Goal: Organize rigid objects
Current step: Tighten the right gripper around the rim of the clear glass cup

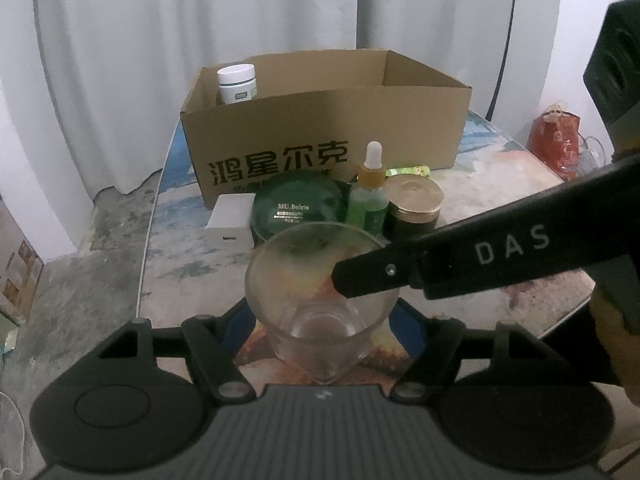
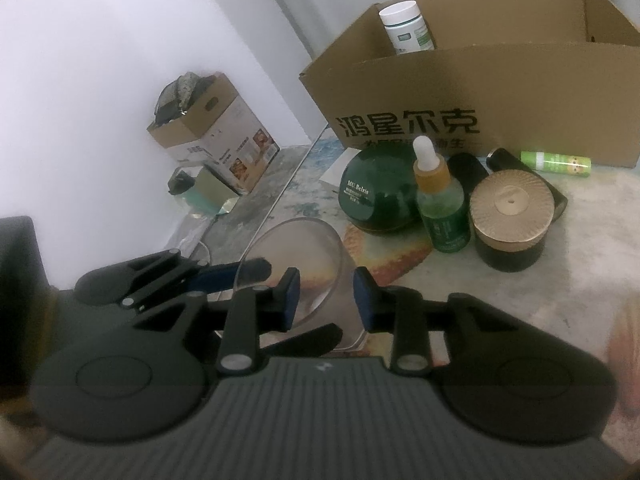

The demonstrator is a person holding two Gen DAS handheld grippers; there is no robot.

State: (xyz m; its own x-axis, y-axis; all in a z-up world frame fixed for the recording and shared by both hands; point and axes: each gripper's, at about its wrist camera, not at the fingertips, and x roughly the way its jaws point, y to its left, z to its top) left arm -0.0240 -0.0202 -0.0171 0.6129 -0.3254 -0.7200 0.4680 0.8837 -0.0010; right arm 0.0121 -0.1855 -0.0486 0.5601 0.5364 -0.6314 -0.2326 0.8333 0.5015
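Observation:
A clear glass cup [image 1: 318, 300] stands between the blue pads of my left gripper [image 1: 324, 320], which is shut on its base. My right gripper [image 2: 326, 300] is at the cup [image 2: 308, 272] from the right, jaws open, one finger over the rim [image 1: 372, 276]. Behind stand a green round tin [image 1: 296, 208], a green dropper bottle [image 1: 370, 196], a gold-lidded jar [image 1: 416, 208] and a white charger [image 1: 232, 220]. An open cardboard box [image 1: 320, 136] holds a white bottle [image 1: 237, 83].
A small green tube [image 2: 556, 162] and a black case [image 2: 520, 168] lie in front of the box. A red bag [image 1: 554, 142] sits at the table's right. Off the table's left edge, on the floor, are a printed carton [image 2: 224, 136] and a bottle [image 2: 192, 192].

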